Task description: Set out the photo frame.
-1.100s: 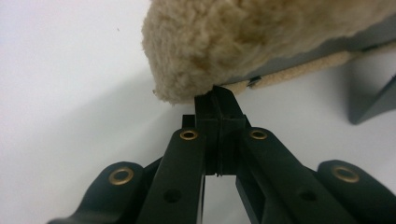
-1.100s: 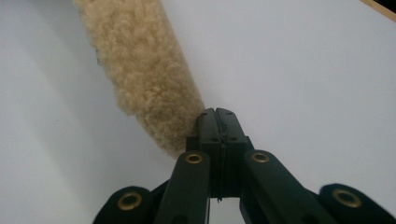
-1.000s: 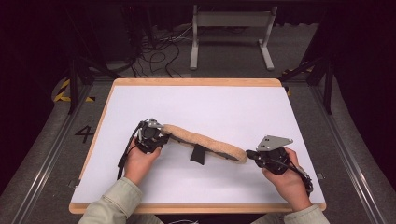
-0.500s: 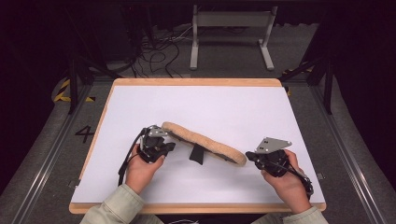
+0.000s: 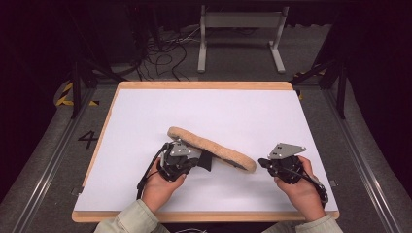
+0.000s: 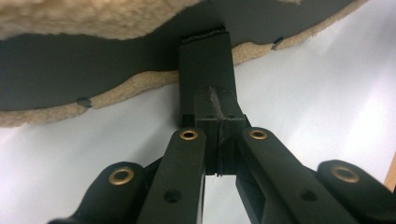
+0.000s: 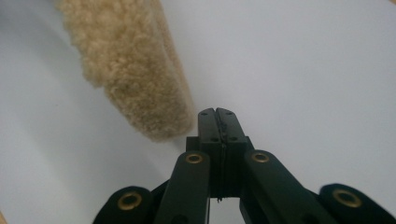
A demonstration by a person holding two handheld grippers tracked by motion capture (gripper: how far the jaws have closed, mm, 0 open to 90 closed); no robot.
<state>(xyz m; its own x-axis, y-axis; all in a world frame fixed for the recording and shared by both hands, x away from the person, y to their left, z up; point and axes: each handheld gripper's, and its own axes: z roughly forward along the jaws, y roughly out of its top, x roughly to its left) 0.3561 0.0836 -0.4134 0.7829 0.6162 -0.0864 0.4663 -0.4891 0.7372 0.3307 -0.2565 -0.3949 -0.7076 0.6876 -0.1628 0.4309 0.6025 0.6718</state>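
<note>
**Fleece pad up on edge, both grippers clenched empty**

The white table (image 5: 145, 121) takes up the middle of the high view, its wooden rim close under the person's forearms at the bottom of the frame. Bare room lies across the whole upper half and to the right; the near edge has the least margin.

The long fleece pad (image 5: 214, 148) runs slantwise just below the centre, one end at upper left, the other at lower right. Its dark underside and black strap (image 6: 205, 70) face the left gripper view.

The left gripper (image 5: 182, 160) sits against the pad's lower left side, jaws clenched together on nothing, tips at the strap. To catch it, they must part first, I judge.

The right gripper (image 5: 265, 162), lower right, is likewise pinched shut and empty, just beside the pad's end, where it could steady it.
</note>
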